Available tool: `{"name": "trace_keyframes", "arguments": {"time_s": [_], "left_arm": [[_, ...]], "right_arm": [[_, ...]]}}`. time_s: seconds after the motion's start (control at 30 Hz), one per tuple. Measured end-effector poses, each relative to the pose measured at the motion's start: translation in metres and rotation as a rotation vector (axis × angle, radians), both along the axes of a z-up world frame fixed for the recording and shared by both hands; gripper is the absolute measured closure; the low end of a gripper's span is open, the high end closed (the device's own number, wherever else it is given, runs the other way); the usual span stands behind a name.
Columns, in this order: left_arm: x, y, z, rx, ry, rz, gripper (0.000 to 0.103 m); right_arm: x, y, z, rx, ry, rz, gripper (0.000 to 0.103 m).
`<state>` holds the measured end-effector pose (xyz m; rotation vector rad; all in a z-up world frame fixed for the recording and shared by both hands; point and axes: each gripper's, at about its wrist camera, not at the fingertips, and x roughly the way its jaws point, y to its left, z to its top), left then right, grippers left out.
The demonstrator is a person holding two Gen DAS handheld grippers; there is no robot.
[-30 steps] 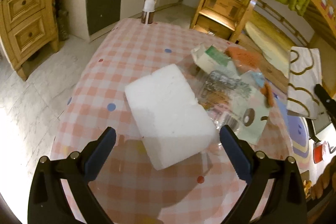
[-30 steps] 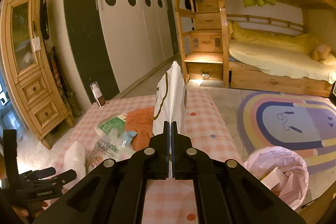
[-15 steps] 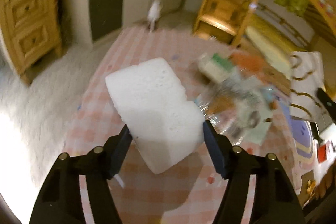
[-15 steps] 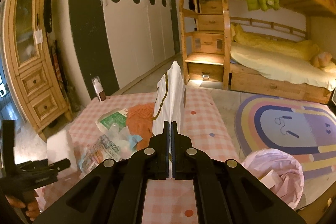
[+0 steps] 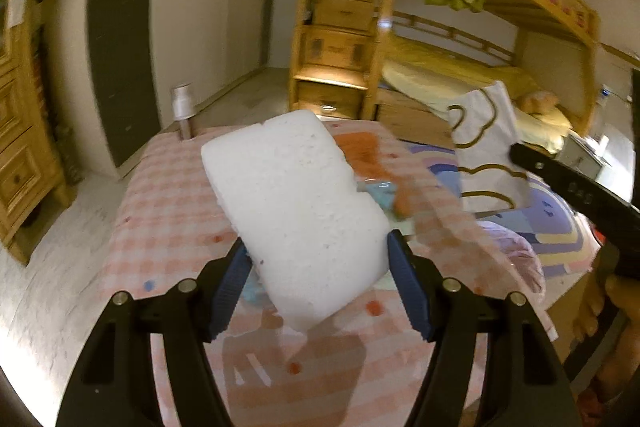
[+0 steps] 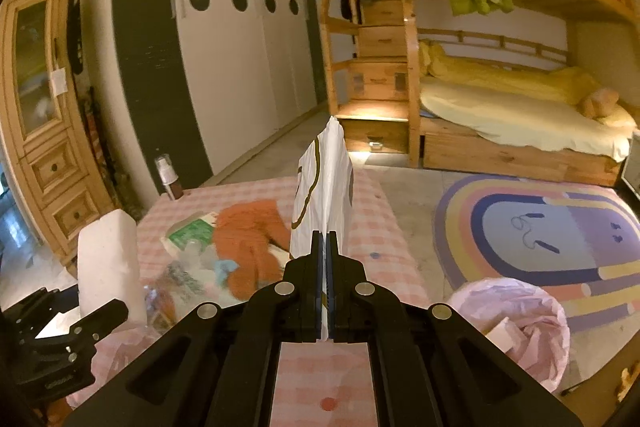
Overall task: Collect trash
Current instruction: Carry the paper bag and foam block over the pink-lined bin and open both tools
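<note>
Left gripper (image 5: pixel 316 283) has its blue pads clamped on both sides of a white foam block (image 5: pixel 296 215), holding it tilted up above the checkered table (image 5: pixel 168 211). Right gripper (image 6: pixel 325 279) is pinched tight on a white bag (image 6: pixel 322 199) with brown loops — it stands upright over the table. More trash sits on the table between them: an orange cloth (image 6: pixel 252 231), a green packet (image 6: pixel 191 229), clear wrappers. On the floor just right of the table, a pink bag (image 6: pixel 532 331) lies open.

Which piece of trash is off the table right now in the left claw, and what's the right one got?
The white foam block, clamped between the left claw pads and lifted clear of the checked tablecloth. The right claw pinches the flat white paper bag with brown lines.
</note>
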<state>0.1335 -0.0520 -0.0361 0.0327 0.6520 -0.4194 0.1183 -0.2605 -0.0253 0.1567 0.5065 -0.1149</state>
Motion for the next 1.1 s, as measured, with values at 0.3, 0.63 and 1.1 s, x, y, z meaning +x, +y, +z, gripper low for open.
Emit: {"name": "trace_keyframes", "arguments": {"time_s": [0.3,0.63,1.1], "left_arm": [[-0.003,-0.077,-0.002,0.025,-0.02,-0.187,0.035],[-0.005,-0.164,-0.024,0.088,0.023,-0.322,0.033],[-0.006,-0.284,-0.061,0.12,0.123,-0.536,0.031]], "right_arm": [[-0.014,-0.053,-0.009,0.047,0.044,-0.104,0.102],[-0.042,-0.129,-0.027,0.093,0.128,-0.349,0.102],[-0.06,-0.203,-0.06,0.206,0.232,-0.542,0.101]]}}
